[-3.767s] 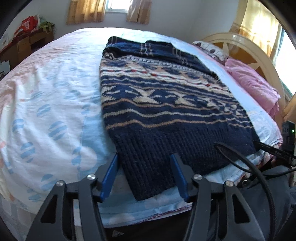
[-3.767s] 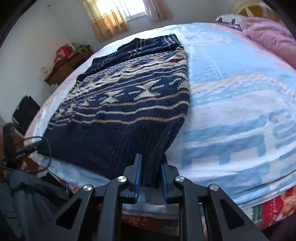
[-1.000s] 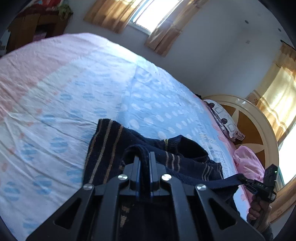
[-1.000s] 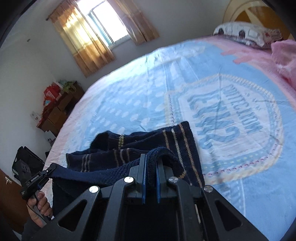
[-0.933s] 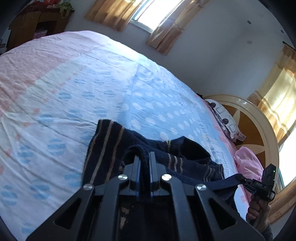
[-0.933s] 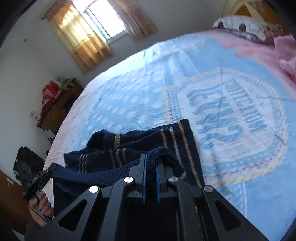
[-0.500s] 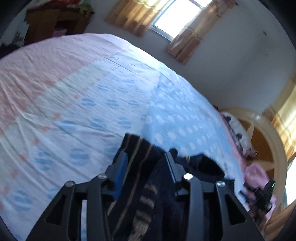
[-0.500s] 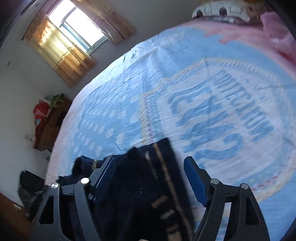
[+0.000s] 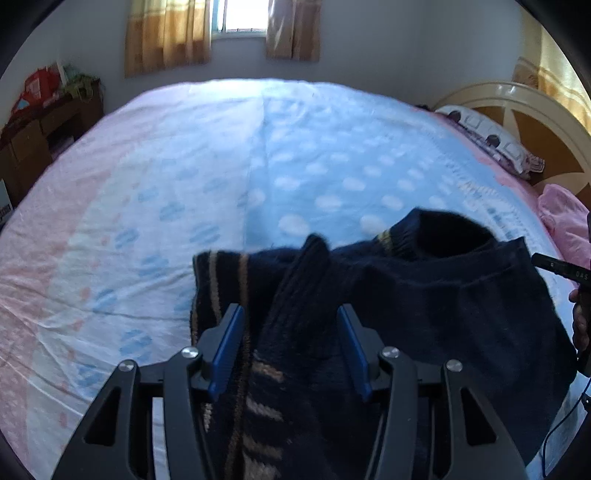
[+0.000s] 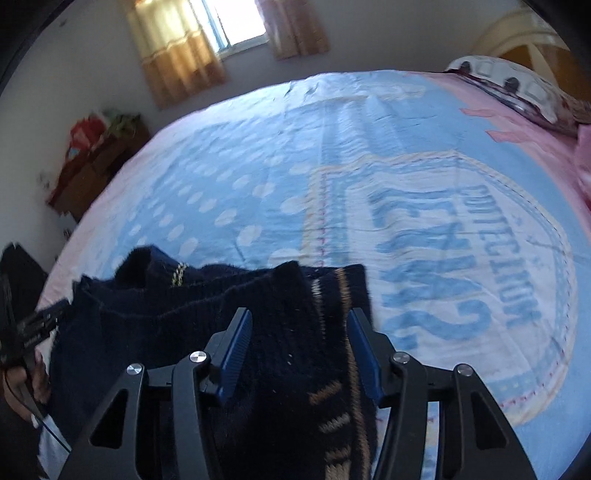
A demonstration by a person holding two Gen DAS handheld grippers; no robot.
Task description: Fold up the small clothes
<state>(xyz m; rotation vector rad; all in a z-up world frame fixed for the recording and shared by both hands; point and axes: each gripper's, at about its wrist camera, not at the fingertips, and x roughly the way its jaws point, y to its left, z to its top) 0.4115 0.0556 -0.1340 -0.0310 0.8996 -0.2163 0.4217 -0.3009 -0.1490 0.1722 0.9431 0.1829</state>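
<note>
Between the blue pads of the left gripper [image 9: 290, 347] lies a raised fold of the dark navy sweater [image 9: 424, 302]; the jaws stand apart, having just opened further, and the pads do not press the knit. Likewise the right gripper [image 10: 299, 350] is spread over the sweater's [image 10: 155, 317] other corner, its jaws having just narrowed a little, with the knit between the pads but not pinched. That garment rests folded on the near edge of the bed [image 9: 258, 177], its tan-striped bands at both outer sides and its collar opening toward the middle of the bed. Farther off, the blue, white and pink sheet [image 10: 424, 229] spreads out with dots and large printed letters. Beyond it are a pillow [image 9: 487, 140] by the headboard [image 9: 517, 107], a wooden dresser [image 9: 40, 129] and a curtained window [image 9: 240, 18].
</note>
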